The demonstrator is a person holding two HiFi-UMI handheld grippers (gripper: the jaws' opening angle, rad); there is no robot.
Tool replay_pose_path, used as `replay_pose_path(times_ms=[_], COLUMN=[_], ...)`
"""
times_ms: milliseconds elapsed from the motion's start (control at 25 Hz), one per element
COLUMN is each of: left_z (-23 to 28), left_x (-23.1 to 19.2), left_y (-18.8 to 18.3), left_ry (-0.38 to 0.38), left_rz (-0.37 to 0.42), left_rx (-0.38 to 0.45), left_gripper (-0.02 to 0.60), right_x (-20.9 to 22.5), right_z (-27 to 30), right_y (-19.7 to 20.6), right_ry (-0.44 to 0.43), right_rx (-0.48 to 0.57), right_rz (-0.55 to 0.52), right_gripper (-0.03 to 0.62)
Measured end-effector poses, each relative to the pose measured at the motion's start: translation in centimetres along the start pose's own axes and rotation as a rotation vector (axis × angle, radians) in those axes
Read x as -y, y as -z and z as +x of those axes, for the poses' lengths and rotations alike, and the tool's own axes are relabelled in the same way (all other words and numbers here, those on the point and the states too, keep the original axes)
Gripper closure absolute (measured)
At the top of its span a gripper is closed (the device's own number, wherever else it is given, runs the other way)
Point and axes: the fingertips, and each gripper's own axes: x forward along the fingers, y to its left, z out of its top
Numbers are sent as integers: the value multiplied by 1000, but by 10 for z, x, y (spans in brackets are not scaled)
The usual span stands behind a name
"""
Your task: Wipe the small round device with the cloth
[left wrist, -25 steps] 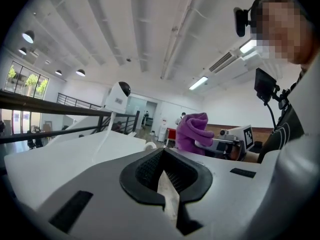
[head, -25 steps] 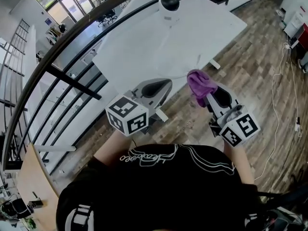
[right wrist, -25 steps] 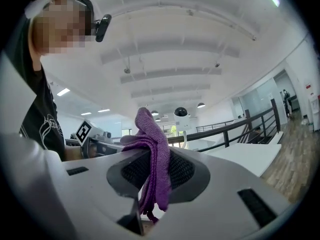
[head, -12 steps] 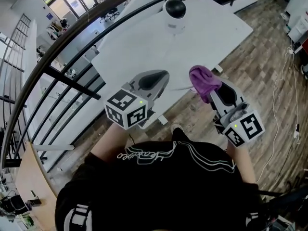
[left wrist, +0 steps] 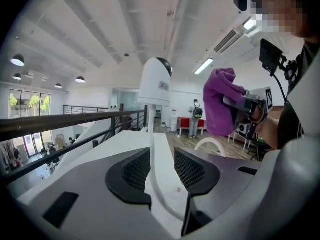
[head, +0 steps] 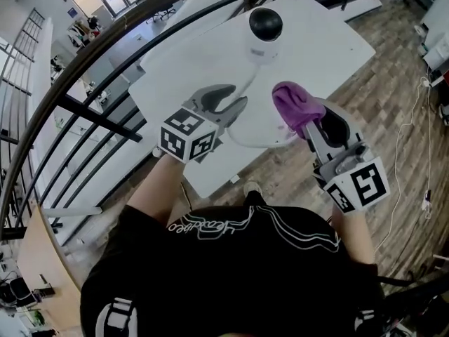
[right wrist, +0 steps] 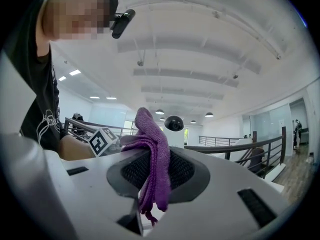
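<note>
The right gripper (head: 304,121) is clenched on the purple cloth (head: 293,106), the small round device (head: 265,28) stands upright on the white table (head: 319,37) ahead, slightly left of it, while the left gripper (head: 229,102) points there too, jaws opening, its white cable (left wrist: 152,166) ungripped between them.

Both bare forearms reach forward from the torso toward the small round device (head: 265,30). The left forearm (head: 160,188) carries the left gripper (head: 233,98) short of the device and to its left, tilted. Its jaws are opening, and the device's white cable (left wrist: 153,176) shows in the gap, untouched by the pads. The right gripper (head: 312,121), short of the device and to its right, has its jaws clamped on the purple cloth (head: 291,104). Right forearm (head: 352,230) extended.
</note>
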Motion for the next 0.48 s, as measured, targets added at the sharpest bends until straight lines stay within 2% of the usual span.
replay_pose_path(times_ms=[160,480], left_z=[14,37], left_x=[-16,-28], left_y=[8,25], left_ry=[18,57], left_rz=[5,-18], left_rx=[-31,-82], left_gripper=[442,447], right_x=[11,47], right_z=[16,45], right_y=[-2,6], right_ry=[-18,-104], right_rx=[16,47], right_rz=[-33,-20], right_gripper=[522,522])
